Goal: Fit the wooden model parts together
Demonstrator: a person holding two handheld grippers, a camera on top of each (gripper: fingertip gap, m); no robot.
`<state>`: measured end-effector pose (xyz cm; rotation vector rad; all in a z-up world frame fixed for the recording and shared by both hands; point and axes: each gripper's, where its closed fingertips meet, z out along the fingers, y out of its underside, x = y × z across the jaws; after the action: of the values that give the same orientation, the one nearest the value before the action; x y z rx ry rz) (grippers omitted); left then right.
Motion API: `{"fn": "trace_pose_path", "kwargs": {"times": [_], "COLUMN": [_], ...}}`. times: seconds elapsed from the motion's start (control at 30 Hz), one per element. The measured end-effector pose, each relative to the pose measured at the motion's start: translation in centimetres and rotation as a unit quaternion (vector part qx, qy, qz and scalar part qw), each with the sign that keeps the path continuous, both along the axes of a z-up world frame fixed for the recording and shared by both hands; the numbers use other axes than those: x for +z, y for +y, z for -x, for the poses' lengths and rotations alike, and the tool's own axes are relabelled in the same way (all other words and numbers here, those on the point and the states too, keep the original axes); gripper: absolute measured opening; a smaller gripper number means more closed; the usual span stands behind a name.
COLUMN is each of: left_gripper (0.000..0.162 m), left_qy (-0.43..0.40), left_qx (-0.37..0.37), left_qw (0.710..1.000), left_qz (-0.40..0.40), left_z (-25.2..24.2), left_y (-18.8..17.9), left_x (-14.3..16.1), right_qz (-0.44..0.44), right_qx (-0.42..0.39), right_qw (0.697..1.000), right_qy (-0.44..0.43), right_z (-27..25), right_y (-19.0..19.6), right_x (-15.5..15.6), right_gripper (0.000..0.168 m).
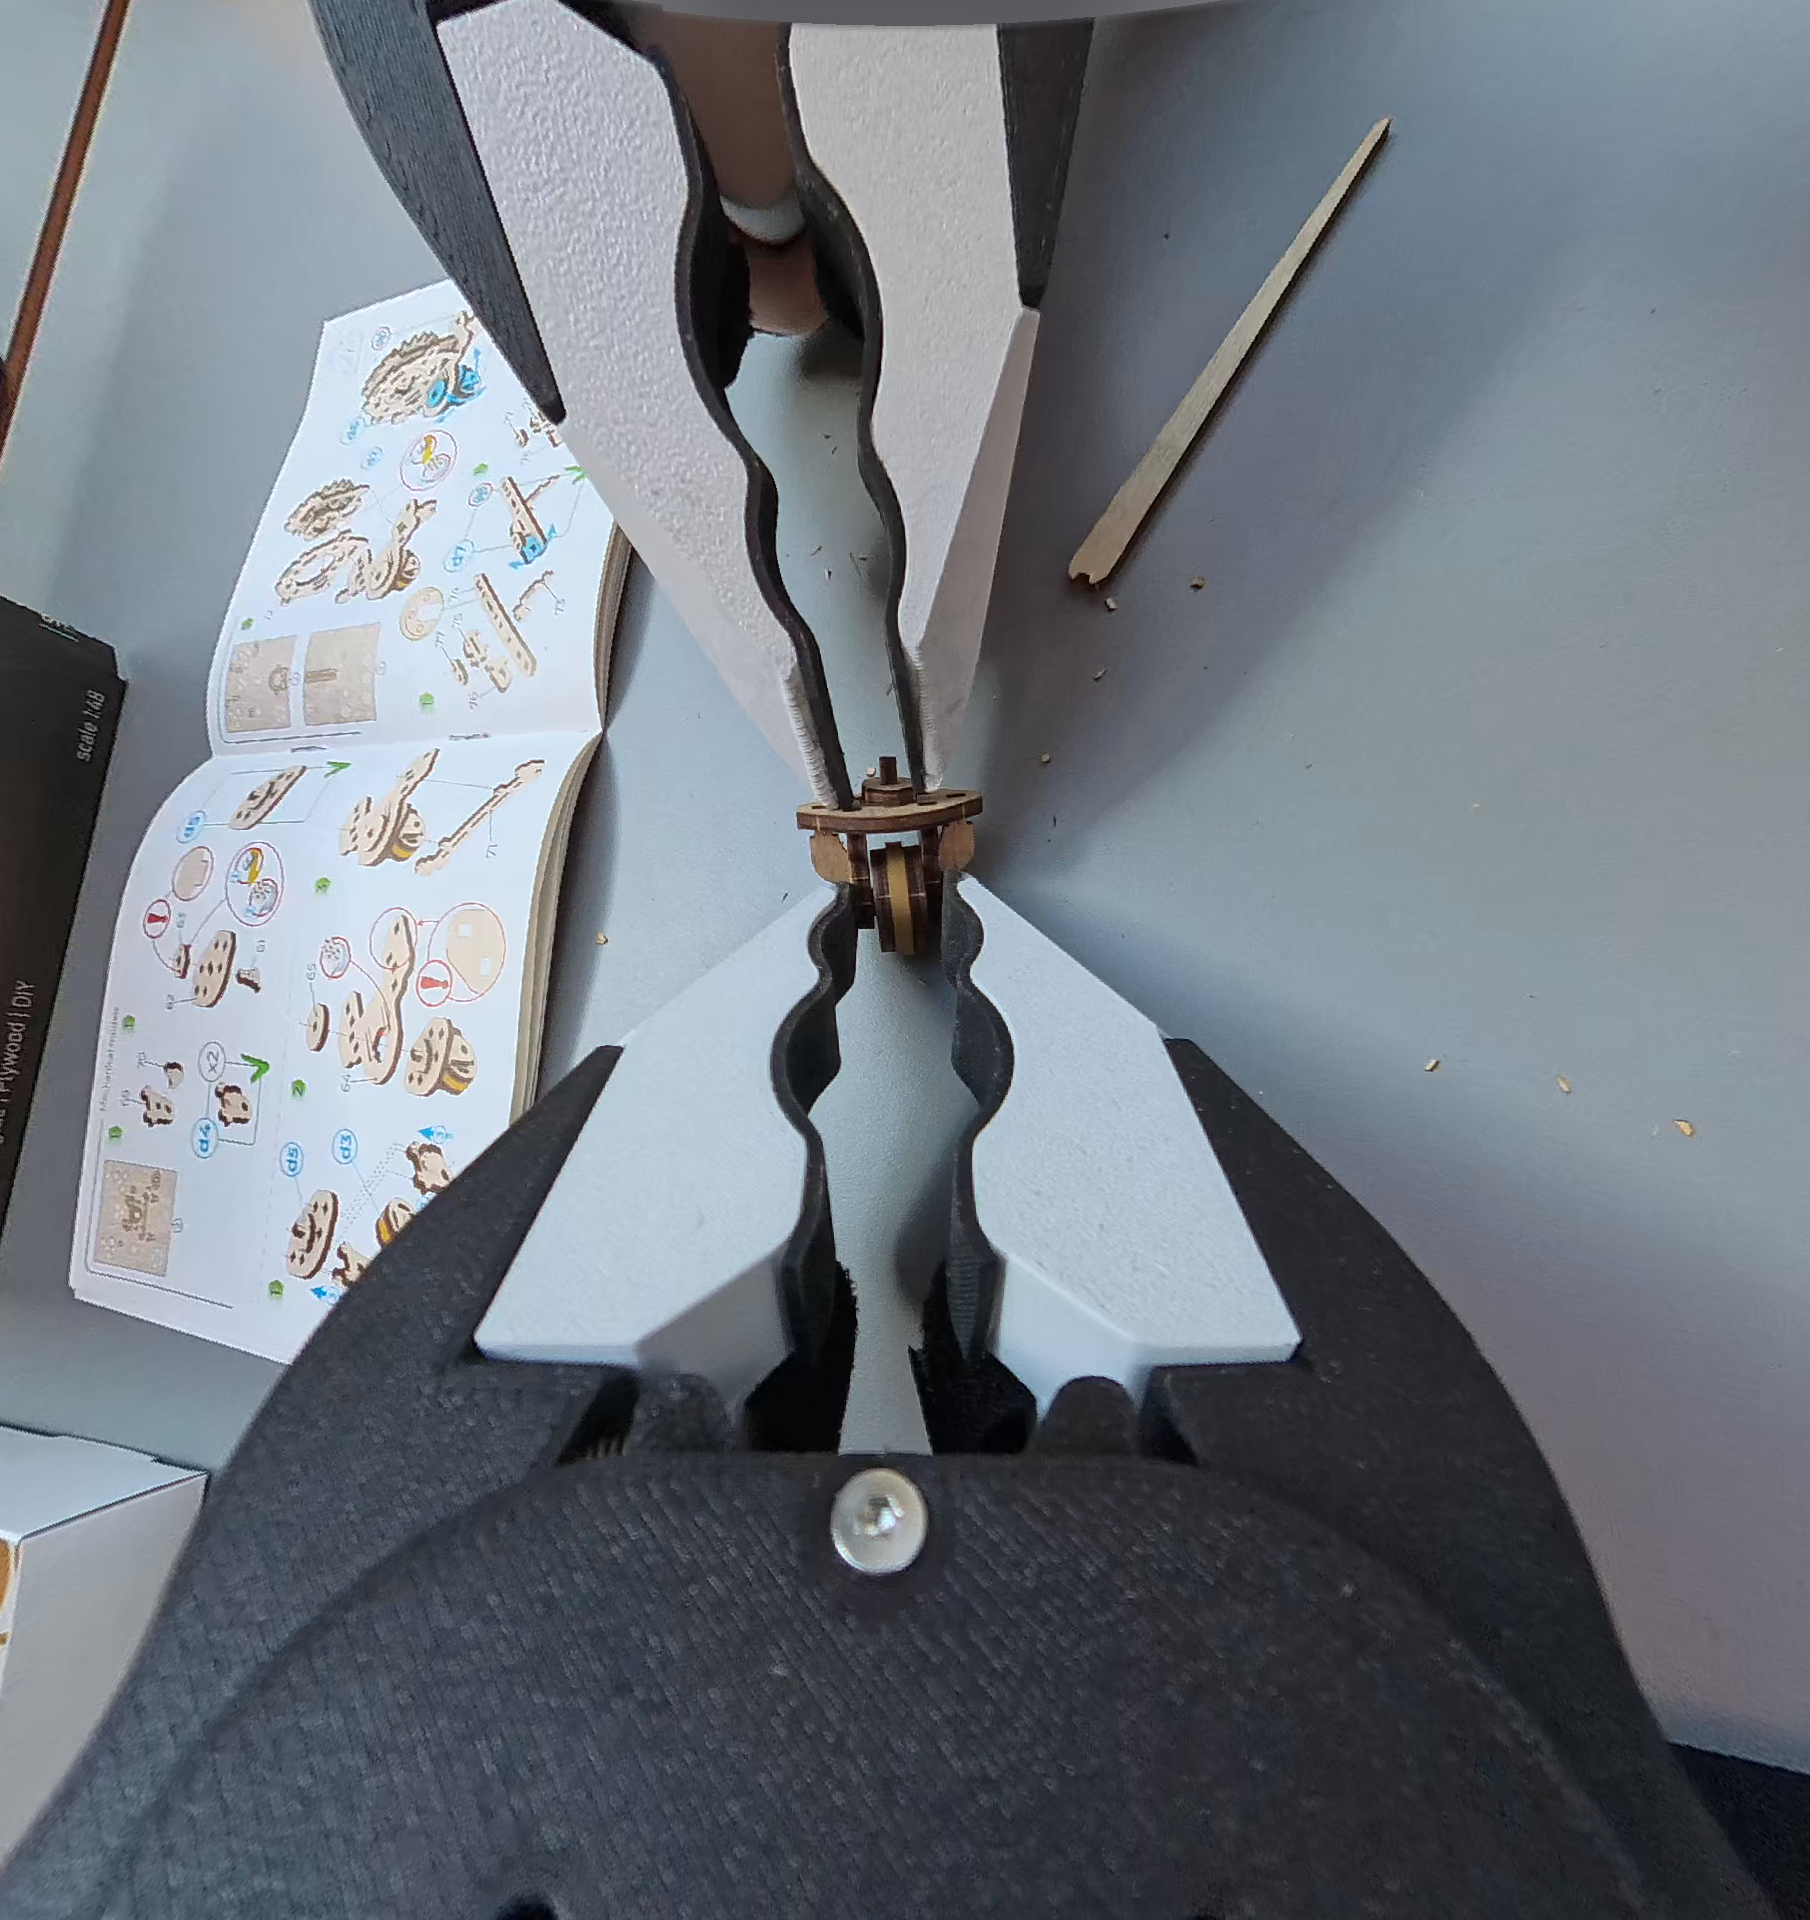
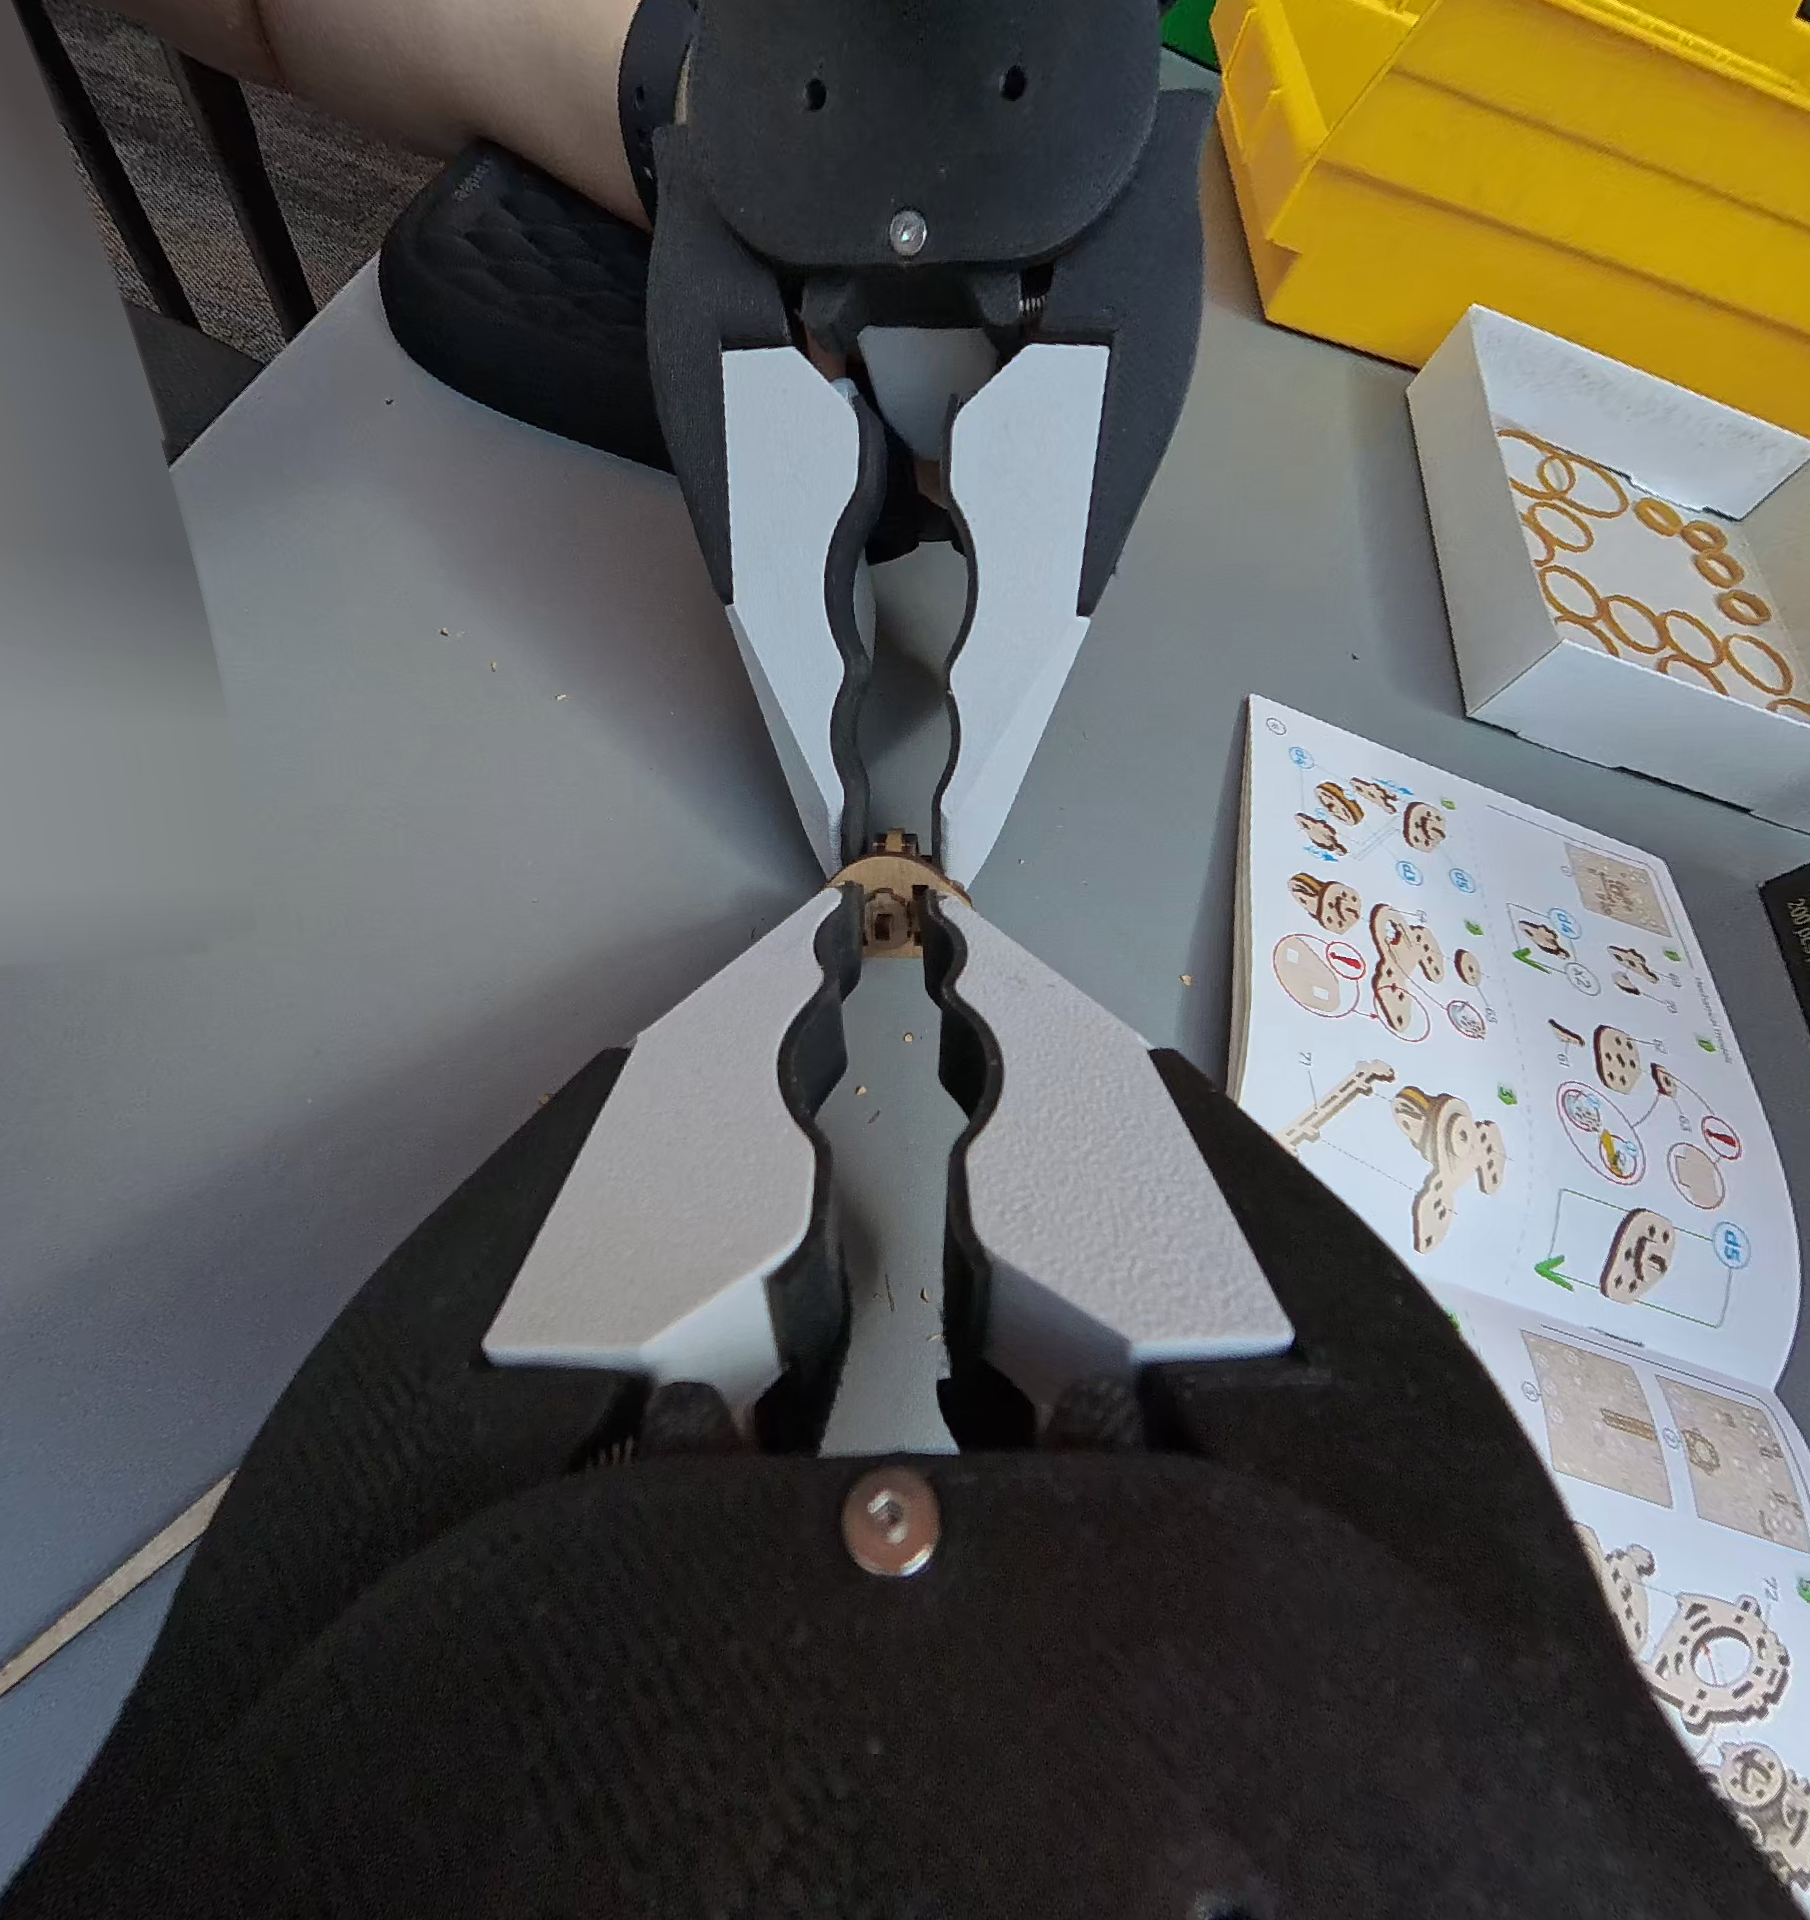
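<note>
A small wooden model assembly is held in the air between the two grippers, which face each other tip to tip. It is an oval plate with a layered wheel below it and a small hub on top. My left gripper is shut on the wheel end. My right gripper is shut on the hub end of the same assembly. The right gripper also shows in the left wrist view, coming in from the top. The left gripper shows in the right wrist view, also from the top.
An open instruction booklet lies on the grey table beside a black box. A white box of wooden rings and yellow bins stand behind. A thin wooden stick and wood crumbs lie on the table. A person's arm rests at the far edge. The tips of both grippers are at nearly the same place.
</note>
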<state>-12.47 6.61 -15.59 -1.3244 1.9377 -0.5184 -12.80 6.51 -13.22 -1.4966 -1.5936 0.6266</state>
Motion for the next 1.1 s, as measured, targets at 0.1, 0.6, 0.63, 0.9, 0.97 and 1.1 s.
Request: {"fn": "trace_pose_path", "kwargs": {"times": [0.1, 0.6, 0.63, 0.9, 0.97, 1.1], "left_gripper": [0.014, 0.014, 0.014, 0.014, 0.014, 0.014], "left_qy": [0.0, 0.005, 0.006, 0.009, 0.01, 0.011], "left_qx": [0.002, 0.007, 0.008, 0.01, 0.011, 0.013], "left_qw": [1.0, 1.0, 1.0, 1.0, 1.0, 1.0], "left_qz": [0.004, 0.019, 0.021, 0.023, 0.024, 0.025], "left_z": [0.01, 0.04, 0.04, 0.06, 0.07, 0.07], "left_y": [0.06, 0.16, 0.16, 0.17, 0.17, 0.16], "left_x": [0.0, -0.03, -0.04, -0.04, -0.04, -0.04], "right_qz": [-0.002, -0.02, -0.019, -0.029, -0.03, -0.03], "right_qx": [-0.003, -0.019, -0.018, -0.018, -0.018, -0.018], "right_qw": [1.0, 1.0, 1.0, 0.999, 0.999, 0.999], "right_qy": [-0.001, 0.0, 0.0, -0.006, -0.007, -0.01], "right_z": [0.02, 0.17, 0.18, 0.33, 0.34, 0.36], "right_y": [0.05, 0.46, 0.44, 0.35, 0.33, 0.33], "right_x": [0.0, 0.0, 0.0, 0.03, 0.03, 0.02], "right_gripper": [0.01, 0.013, 0.013, 0.012, 0.012, 0.012]}}
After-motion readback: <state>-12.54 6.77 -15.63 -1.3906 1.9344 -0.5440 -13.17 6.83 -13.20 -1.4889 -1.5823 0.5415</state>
